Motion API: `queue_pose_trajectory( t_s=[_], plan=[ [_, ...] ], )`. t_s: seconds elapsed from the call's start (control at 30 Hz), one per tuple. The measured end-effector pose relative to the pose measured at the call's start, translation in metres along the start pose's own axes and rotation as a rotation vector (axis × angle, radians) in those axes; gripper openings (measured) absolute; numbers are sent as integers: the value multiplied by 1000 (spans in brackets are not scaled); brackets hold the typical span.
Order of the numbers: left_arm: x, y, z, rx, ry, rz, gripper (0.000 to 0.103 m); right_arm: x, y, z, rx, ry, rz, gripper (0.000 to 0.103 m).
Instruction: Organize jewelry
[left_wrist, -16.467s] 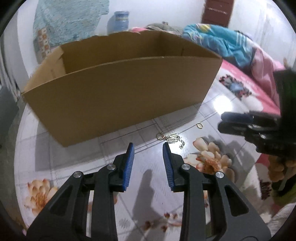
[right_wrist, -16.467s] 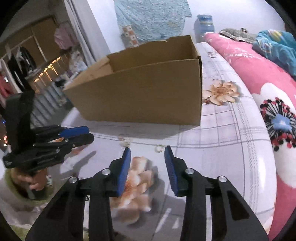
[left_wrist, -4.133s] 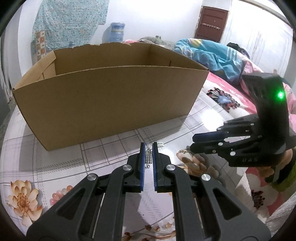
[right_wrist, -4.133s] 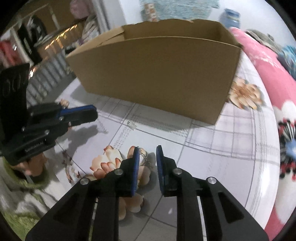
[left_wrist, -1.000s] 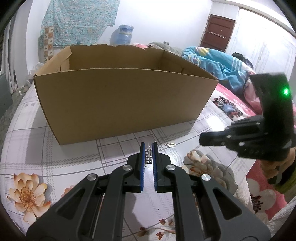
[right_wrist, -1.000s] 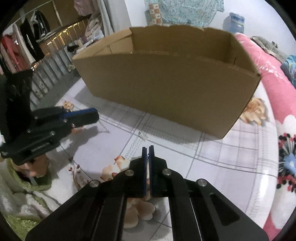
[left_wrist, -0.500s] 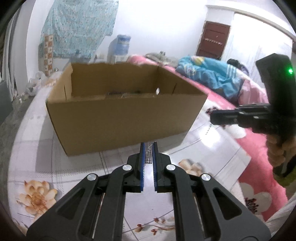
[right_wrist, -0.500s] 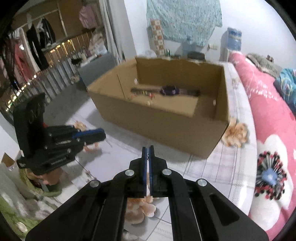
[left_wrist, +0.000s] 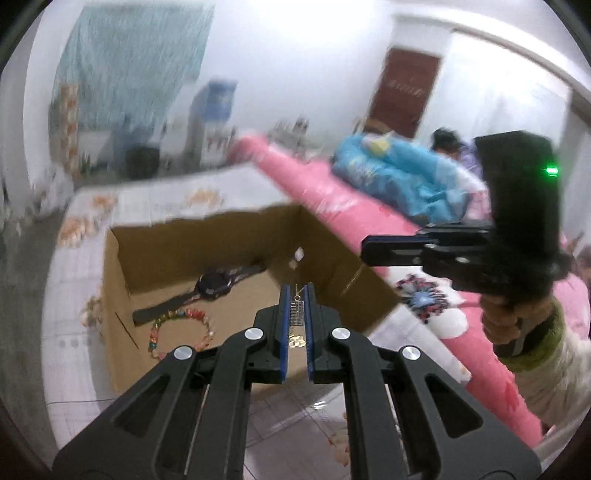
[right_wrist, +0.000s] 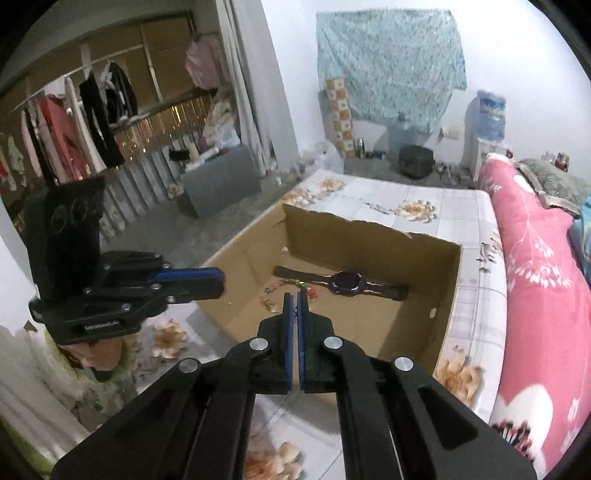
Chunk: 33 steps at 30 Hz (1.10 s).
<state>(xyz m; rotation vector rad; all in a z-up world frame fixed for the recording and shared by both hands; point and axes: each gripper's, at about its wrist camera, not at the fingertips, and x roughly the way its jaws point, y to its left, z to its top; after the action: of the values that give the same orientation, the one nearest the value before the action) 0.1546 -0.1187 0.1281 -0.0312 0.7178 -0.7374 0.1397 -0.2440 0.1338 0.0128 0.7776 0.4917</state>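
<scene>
An open cardboard box (left_wrist: 122, 258) (right_wrist: 450, 280) stands on the tiled floor mat. Inside lie a dark watch (left_wrist: 214, 286) (right_wrist: 349, 282) and a colourful bead bracelet (left_wrist: 177, 325) (right_wrist: 273, 295). My left gripper (left_wrist: 296, 291) is shut on a small silver earring (left_wrist: 296, 312) and hangs above the box's near wall. My right gripper (right_wrist: 294, 299) is shut on a small jewelry piece (right_wrist: 294, 314), mostly hidden between the pads, above the box's near edge. Each gripper shows in the other's view: the right one (left_wrist: 369, 253) and the left one (right_wrist: 218, 282).
A pink floral bedspread (right_wrist: 535, 277) (left_wrist: 332, 199) lies to the right with a blue blanket (left_wrist: 402, 181). A water dispenser (right_wrist: 487, 122) and a grey cabinet (right_wrist: 221, 181) stand at the back. Clothes hang on a rail (right_wrist: 74, 110) at the left.
Both grippers have risen and tilted down over the box, still shut on their pieces. The box's inside with the watch and bracelet now shows fully.
</scene>
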Motion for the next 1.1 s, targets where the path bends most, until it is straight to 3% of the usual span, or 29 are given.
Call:
queue_pose_trajectory(
  t_s=[0.2, 0.33, 0.4, 0.43, 0.5, 0.63, 0.73, 0.93, 1.0, 1.1],
  plan=[
    [79, 35, 12, -141, 213, -19, 7, 65, -32, 16, 43, 133, -19, 2],
    [106, 45, 9, -179, 281, 25, 8, 96, -51, 17, 82, 185, -47, 4],
    [111, 47, 8, -192, 292, 31, 16, 101, -55, 17, 85, 182, -58, 5],
    [111, 48, 7, -195, 288, 34, 21, 100, -56, 16, 87, 176, -64, 8],
    [108, 48, 5, -193, 279, 43, 28, 96, -56, 16, 87, 152, -67, 24],
    [101, 49, 5, -193, 266, 60, 30, 82, -52, 17, 79, 114, -87, 30],
    [82, 46, 8, -178, 230, 75, 32, 60, -44, 16, 77, 69, -114, 41],
    [-1, 36, -3, -119, 84, 162, 53, -19, -7, -8, 55, -81, -160, 69],
    [-32, 34, -15, -99, 34, 207, 61, -47, 10, -27, 48, -129, -185, 81],
    [-70, 32, -40, -79, -8, 275, 71, -67, 30, -60, 64, -145, -211, 90]
  ],
)
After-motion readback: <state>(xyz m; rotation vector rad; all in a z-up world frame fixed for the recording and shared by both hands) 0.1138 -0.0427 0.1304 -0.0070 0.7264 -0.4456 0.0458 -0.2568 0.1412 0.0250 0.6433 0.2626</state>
